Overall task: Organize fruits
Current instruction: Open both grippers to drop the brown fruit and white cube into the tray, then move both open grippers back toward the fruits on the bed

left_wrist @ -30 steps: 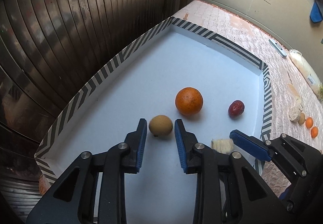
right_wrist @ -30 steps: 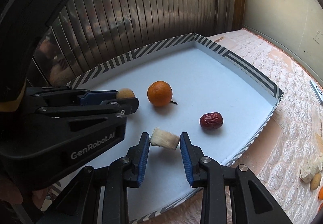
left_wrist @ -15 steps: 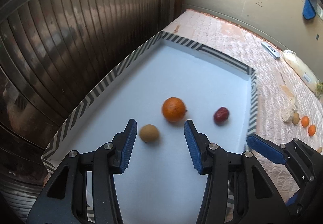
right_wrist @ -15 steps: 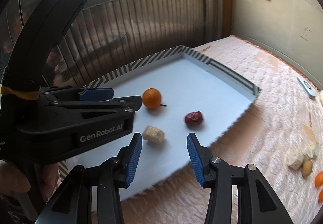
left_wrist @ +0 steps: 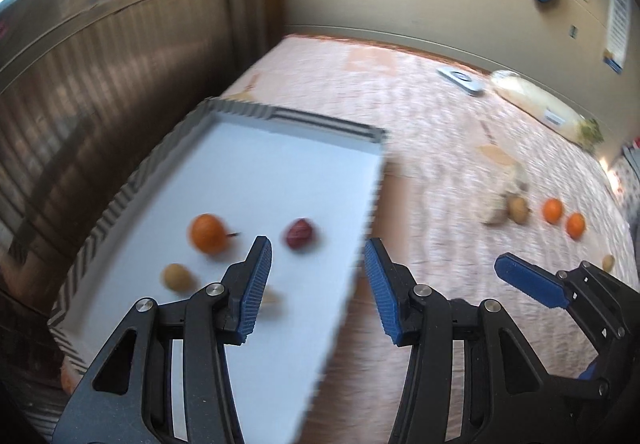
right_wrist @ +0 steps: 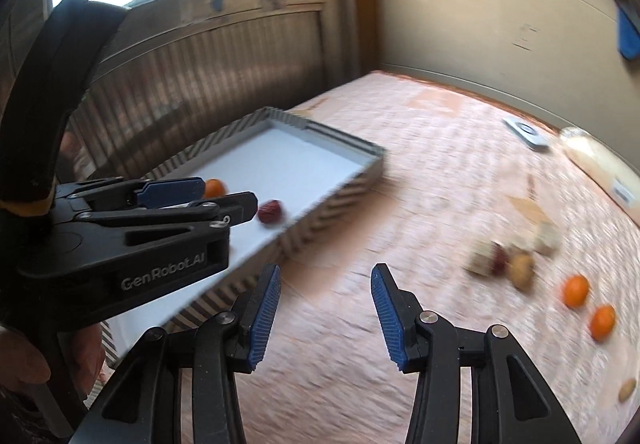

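A white tray (left_wrist: 280,148) with a striped rim holds an orange (left_wrist: 207,233), a red date (left_wrist: 300,233), a small brown fruit (left_wrist: 176,277) and a pale piece half hidden behind my left finger. My left gripper (left_wrist: 316,284) is open and empty above the tray's right edge. My right gripper (right_wrist: 324,320) is open and empty over the pink cloth, right of the tray (right_wrist: 340,148). Loose on the cloth lie two oranges (right_wrist: 576,290), a brown fruit (right_wrist: 520,270), a date (right_wrist: 498,258) and pale pieces (right_wrist: 546,238). The same loose oranges (left_wrist: 553,210) show in the left wrist view.
A metal shutter (left_wrist: 100,92) runs along the tray's left side. A white device (left_wrist: 460,78) and a plastic bag (left_wrist: 536,104) lie near the back wall. A small brown fruit (right_wrist: 626,390) lies at the right edge of the cloth.
Both grippers have let go of their fruit in the tray, opened wide, risen and swung right towards the loose fruit on the cloth. The views are motion-blurred.
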A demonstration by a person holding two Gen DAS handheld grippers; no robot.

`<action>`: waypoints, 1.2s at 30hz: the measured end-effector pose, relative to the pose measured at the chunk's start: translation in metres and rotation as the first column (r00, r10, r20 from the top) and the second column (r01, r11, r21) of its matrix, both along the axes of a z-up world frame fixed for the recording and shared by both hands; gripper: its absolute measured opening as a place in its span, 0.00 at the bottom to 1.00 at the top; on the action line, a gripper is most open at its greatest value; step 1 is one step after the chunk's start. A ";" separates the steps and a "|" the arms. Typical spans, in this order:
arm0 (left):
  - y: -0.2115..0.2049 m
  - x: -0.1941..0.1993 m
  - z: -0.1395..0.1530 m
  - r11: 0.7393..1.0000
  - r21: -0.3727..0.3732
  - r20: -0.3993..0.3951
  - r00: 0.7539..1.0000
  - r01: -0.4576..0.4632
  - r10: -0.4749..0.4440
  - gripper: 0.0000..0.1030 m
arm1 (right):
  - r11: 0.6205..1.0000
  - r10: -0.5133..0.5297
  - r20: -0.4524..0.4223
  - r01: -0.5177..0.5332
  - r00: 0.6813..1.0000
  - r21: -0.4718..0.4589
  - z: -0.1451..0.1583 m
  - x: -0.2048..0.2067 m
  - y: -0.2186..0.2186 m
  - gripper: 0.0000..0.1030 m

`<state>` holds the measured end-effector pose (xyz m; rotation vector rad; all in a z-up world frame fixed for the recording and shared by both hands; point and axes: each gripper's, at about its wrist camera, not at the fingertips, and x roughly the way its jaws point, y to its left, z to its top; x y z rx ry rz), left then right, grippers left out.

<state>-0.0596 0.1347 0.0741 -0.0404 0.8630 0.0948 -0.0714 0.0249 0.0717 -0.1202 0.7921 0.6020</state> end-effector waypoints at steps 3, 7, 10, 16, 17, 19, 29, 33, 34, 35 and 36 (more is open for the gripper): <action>-0.023 0.003 0.002 0.999 0.000 0.002 0.999 0.052 -0.052 0.47 | 0.999 -0.053 -0.003 0.053 0.999 -0.001 0.000 0.003 -0.023 0.44; -0.051 0.006 -0.001 0.994 -0.006 -0.007 0.994 0.107 -0.107 0.47 | 0.991 -0.134 -0.011 0.134 0.991 -0.001 0.001 0.005 -0.055 0.44; -0.071 0.011 -0.004 0.989 -0.007 -0.020 0.989 0.147 -0.147 0.47 | 0.984 -0.181 -0.020 0.181 0.983 -0.003 0.000 0.006 -0.080 0.44; -0.102 0.019 -0.011 0.978 -0.030 -0.038 0.977 0.208 -0.209 0.47 | 0.962 -0.275 -0.032 0.274 0.961 -0.011 -0.003 0.005 -0.125 0.45; -0.105 0.020 -0.013 0.976 -0.034 -0.041 0.975 0.215 -0.216 0.47 | 0.956 -0.294 -0.034 0.293 0.955 -0.009 -0.003 0.006 -0.134 0.45; -0.113 0.024 -0.016 0.973 -0.042 -0.051 0.972 0.228 -0.230 0.47 | 0.942 -0.337 -0.032 0.336 0.941 -0.015 -0.005 0.007 -0.150 0.45; -0.134 0.043 -0.024 0.957 -0.041 -0.075 0.954 0.288 -0.291 0.47 | 0.854 -0.521 -0.040 0.519 0.853 -0.034 -0.006 0.009 -0.221 0.45; -0.134 0.058 -0.028 0.956 -0.072 -0.088 0.953 0.283 -0.289 0.47 | 0.832 -0.554 -0.057 0.554 0.831 -0.011 -0.008 0.007 -0.239 0.45; -0.135 0.062 -0.030 0.957 -0.079 -0.096 0.953 0.280 -0.287 0.47 | 0.831 -0.555 -0.058 0.556 0.830 -0.009 -0.008 0.007 -0.240 0.45; -0.137 0.066 -0.031 0.956 -0.084 -0.103 0.952 0.281 -0.289 0.47 | 0.831 -0.556 -0.057 0.557 0.829 -0.008 -0.008 0.007 -0.242 0.45; -0.138 0.071 -0.033 0.956 -0.086 -0.113 0.951 0.281 -0.289 0.47 | 0.831 -0.556 -0.055 0.557 0.829 -0.009 -0.008 0.006 -0.242 0.45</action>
